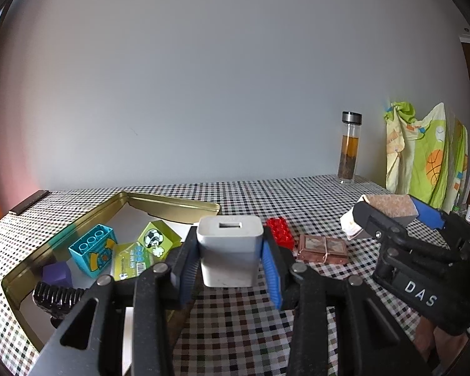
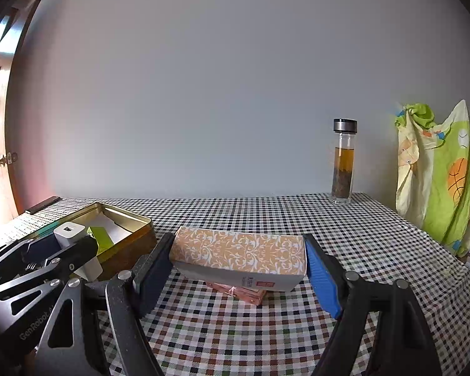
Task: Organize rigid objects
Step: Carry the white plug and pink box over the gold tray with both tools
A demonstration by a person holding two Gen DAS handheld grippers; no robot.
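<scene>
My left gripper point(image 1: 230, 260) is clamping the white charger point(image 1: 229, 244) between its pads, holding it just above the checkered table point(image 1: 235, 319), right beside the gold tin point(image 1: 172, 208) with the toy blocks point(image 1: 92, 249) in it. My right gripper point(image 2: 238, 266) is squeezing the patterned box point(image 2: 239, 255) by its ends, hovering over a small pink packet point(image 2: 238, 293).
</scene>
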